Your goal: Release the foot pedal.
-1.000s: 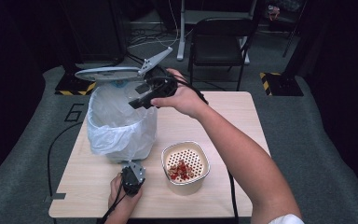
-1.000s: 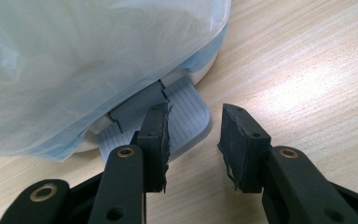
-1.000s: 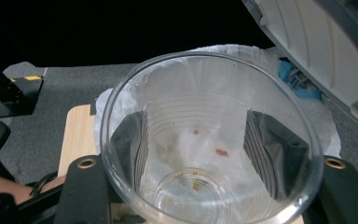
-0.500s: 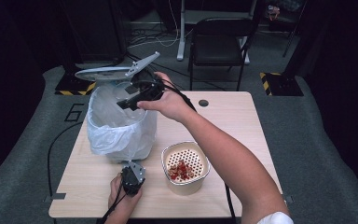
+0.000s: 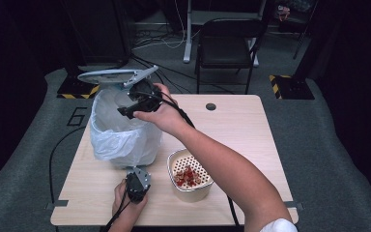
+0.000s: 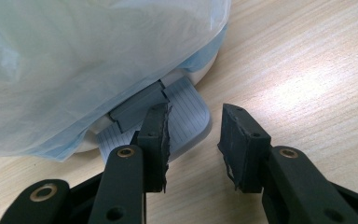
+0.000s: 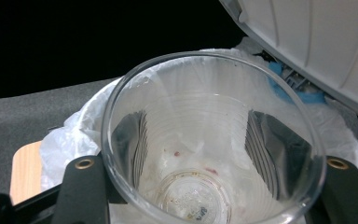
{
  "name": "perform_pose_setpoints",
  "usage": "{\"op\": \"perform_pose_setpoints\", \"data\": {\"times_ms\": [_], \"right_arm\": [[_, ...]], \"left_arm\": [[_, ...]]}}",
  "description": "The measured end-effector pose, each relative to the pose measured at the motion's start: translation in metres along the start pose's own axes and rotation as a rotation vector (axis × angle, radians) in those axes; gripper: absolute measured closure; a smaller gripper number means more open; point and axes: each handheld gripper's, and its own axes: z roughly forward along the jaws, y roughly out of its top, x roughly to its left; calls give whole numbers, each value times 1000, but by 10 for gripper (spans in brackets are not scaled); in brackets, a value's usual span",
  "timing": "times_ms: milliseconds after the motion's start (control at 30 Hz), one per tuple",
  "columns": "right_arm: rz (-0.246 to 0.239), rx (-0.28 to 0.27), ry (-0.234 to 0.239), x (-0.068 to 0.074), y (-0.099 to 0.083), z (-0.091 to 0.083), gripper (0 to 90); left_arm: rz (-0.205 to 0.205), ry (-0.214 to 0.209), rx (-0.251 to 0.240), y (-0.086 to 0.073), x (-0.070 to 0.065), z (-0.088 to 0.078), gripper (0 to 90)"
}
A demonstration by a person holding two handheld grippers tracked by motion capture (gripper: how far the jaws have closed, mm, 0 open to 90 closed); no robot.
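Observation:
A pedal bin [image 5: 125, 137] lined with a white plastic bag stands on the left of the table, its grey lid [image 5: 111, 76] raised. My right gripper [image 5: 133, 104] hangs over the bin's mouth, shut on a clear plastic cup [image 7: 205, 140] with reddish residue at its bottom. In the right gripper view the bag [image 7: 74, 135] lies behind the cup, and the lid's underside [image 7: 317, 42] is at the upper right. My left gripper [image 5: 137, 180] is low at the bin's near foot. Its jaws stand open [image 6: 196, 114], the left one resting over the ribbed pedal [image 6: 182, 105].
A white perforated strainer bowl [image 5: 174, 159] with red bits [image 5: 187, 176] sits right of the left gripper, under my right forearm. The right half of the wooden table [image 5: 261, 145] is bare, with a cable hole [image 5: 210, 106]. A black chair [image 5: 227, 43] stands behind.
My right gripper has carried the cup leftward from beside the bin to over its mouth. The left gripper has stayed at the pedal and the lid has stayed up.

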Motion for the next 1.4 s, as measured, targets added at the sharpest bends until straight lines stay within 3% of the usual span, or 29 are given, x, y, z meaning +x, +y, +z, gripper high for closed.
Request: {"op": "perform_pose_setpoints", "data": {"times_ms": [100,500,600,633,667,767,800,900,1067,1200,1400], "right_arm": [[5,4,-17,3,-1,6,381],[158,-2,-80,4,-7,24,347],[199,-2,-81,5,-8,30,265],[203,-6,-79,6,-8,31,178],[238,-17,-87,10,-8,33,132],[207,-25,-111,11,-9,33,112],[218,-30,-114,12,-10,33,94],[215,-25,-128,11,-12,30,88],[210,-8,-114,9,-16,17,114],[209,-21,-115,7,-22,-1,139],[198,-34,-129,4,-32,-34,140]], "left_arm": [[0,0,0,0,0,0,622],[2,0,7,0,0,-1,623],[3,-1,6,0,0,-1,623],[3,-1,6,0,0,-1,622],[3,-1,6,0,0,-1,622],[3,-1,6,0,0,-1,623],[3,-2,5,-1,0,-1,622],[3,-1,6,0,0,-1,622],[2,-1,5,0,0,-1,623],[-3,7,-1,-1,0,0,622],[-25,-25,-14,-1,4,0,617]]}}
